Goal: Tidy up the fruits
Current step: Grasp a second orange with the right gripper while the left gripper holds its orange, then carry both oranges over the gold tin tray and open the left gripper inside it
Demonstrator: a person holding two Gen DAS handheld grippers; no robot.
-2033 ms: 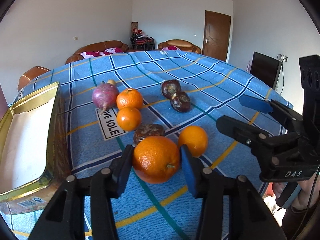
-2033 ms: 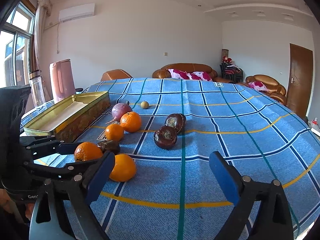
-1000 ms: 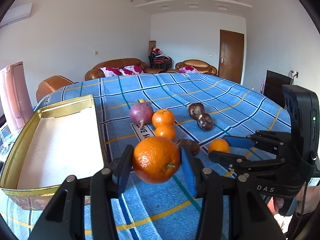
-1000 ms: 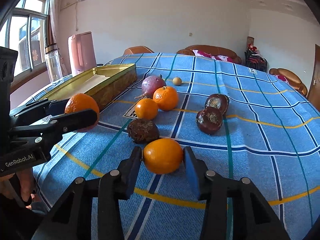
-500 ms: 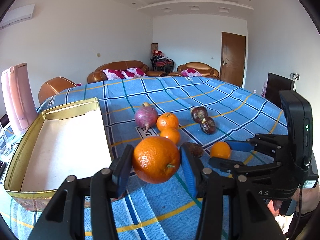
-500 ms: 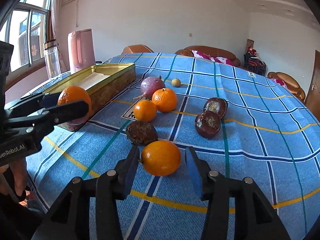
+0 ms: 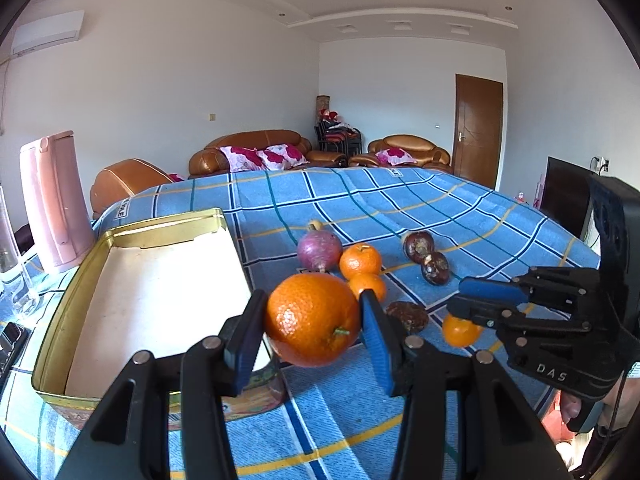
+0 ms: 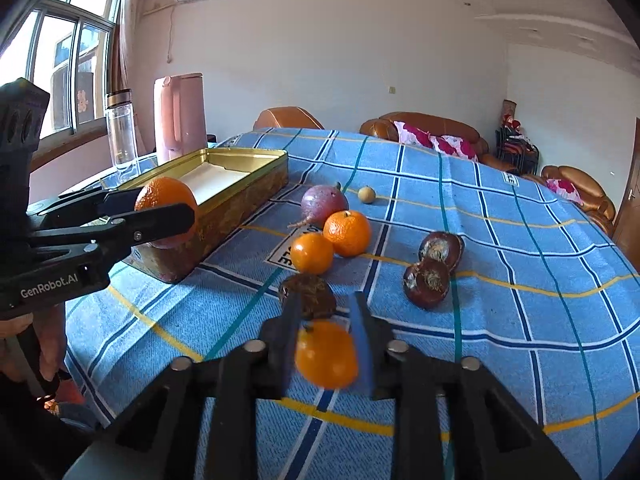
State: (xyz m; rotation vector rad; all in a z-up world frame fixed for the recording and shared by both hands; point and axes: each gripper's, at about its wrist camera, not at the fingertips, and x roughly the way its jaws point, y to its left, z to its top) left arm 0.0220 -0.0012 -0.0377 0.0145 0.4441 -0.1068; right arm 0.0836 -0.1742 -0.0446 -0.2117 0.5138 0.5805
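Note:
My left gripper (image 7: 312,326) is shut on a large orange (image 7: 312,318) and holds it in the air over the near right corner of the open gold tin (image 7: 160,224). The tin's white floor is bare. My right gripper (image 8: 325,305) is shut on a small orange (image 8: 326,354), slightly blurred, just above the blue checked cloth. In the left wrist view that small orange (image 7: 460,330) hangs below the right gripper (image 7: 456,298). On the cloth lie two more oranges (image 8: 348,232), a purple fruit (image 8: 323,200), a dark shrivelled fruit (image 8: 310,292) and two brown fruits (image 8: 426,282).
A pink kettle (image 8: 180,116) and a glass bottle (image 8: 120,128) stand beyond the tin at the table's left edge. A small tan ball (image 8: 366,194) lies behind the purple fruit. The person's hand (image 8: 24,328) grips the left tool. Sofas stand past the table's far end.
The right jaws came around the small orange and closed on it, lifting it a little off the cloth. The left gripper raised the large orange and carried it to the tin's corner.

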